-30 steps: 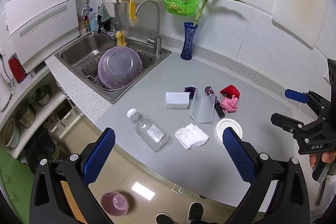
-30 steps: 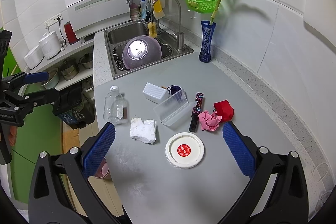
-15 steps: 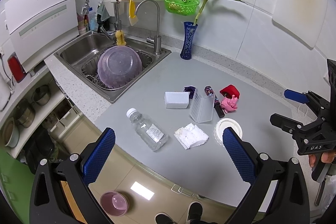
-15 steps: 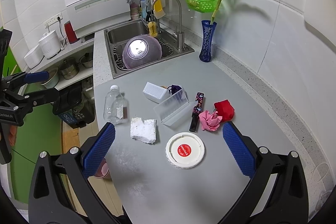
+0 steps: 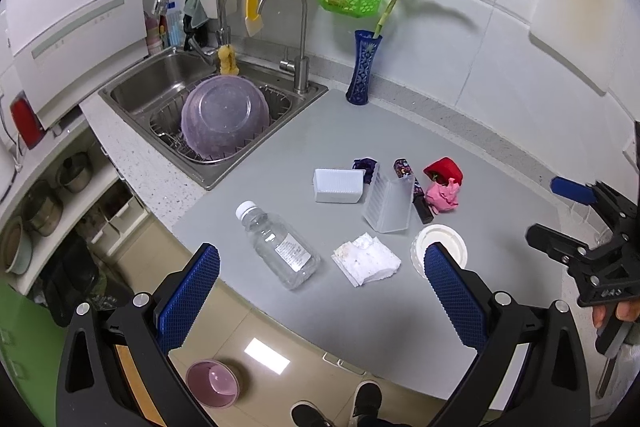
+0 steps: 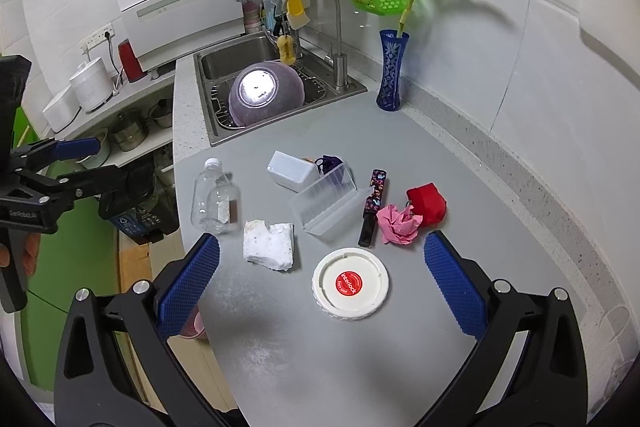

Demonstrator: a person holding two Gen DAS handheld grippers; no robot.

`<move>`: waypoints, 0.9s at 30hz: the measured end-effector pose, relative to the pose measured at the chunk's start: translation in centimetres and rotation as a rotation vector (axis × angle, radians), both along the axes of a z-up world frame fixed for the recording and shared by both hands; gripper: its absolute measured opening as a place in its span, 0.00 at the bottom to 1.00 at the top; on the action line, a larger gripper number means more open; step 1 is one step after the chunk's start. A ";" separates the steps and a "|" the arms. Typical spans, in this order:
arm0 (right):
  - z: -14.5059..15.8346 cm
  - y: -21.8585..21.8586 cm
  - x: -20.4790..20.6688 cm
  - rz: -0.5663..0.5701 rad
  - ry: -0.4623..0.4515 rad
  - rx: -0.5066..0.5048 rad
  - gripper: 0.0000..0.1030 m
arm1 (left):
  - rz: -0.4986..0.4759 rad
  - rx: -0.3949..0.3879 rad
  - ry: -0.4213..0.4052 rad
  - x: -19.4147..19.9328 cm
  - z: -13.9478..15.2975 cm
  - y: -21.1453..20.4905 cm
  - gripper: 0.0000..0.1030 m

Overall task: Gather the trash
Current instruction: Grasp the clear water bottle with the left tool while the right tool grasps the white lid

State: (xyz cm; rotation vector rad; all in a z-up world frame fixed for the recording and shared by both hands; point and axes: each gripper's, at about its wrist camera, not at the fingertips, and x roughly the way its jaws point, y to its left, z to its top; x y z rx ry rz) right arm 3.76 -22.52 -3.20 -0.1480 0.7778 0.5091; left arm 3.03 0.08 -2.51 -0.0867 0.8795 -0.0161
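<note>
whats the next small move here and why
Probably lower the right gripper toward the white lid: both grippers hover open and empty, all the trash lies untouched on the counter, and the lid sits nearest between its fingers.

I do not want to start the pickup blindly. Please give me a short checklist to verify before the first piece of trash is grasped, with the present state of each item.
1. Left gripper jaws wide apart, nothing held: ok.
2. Right gripper jaws wide apart, nothing held: ok.
3. Clear plastic bottle with white cap lies on its side on the grey countertop, free of the other items: ok.
4. Crumpled white tissue lies apart from the bottle and the round white lid with red label: ok.
5. Crumpled pink paper ball free to lift alone: not ok, it touches the red crumpled item.
6. Trash bin location: cannot tell.
</note>
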 end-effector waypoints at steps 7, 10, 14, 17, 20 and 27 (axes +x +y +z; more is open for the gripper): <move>-1.5 -0.2 0.9 -0.010 0.032 -0.019 0.97 | 0.087 0.000 0.083 4.1 -4.4 1.2 0.95; -2.3 -0.5 1.5 -0.018 0.057 -0.025 0.97 | 0.138 -0.011 0.134 6.1 -6.8 2.0 0.95; -3.0 -0.9 2.2 -0.028 0.073 -0.038 0.97 | 0.216 -0.041 0.200 8.6 -9.7 3.2 0.95; -3.4 -1.4 2.8 -0.033 0.076 -0.052 0.97 | 0.286 -0.102 0.258 10.0 -11.7 4.3 0.95; -3.7 -1.8 3.5 -0.037 0.085 -0.059 0.97 | 0.345 -0.165 0.320 11.4 -13.7 5.2 0.95; -4.2 -2.5 4.9 -0.041 0.099 -0.057 0.97 | 0.438 -0.199 0.411 12.5 -16.3 5.7 0.92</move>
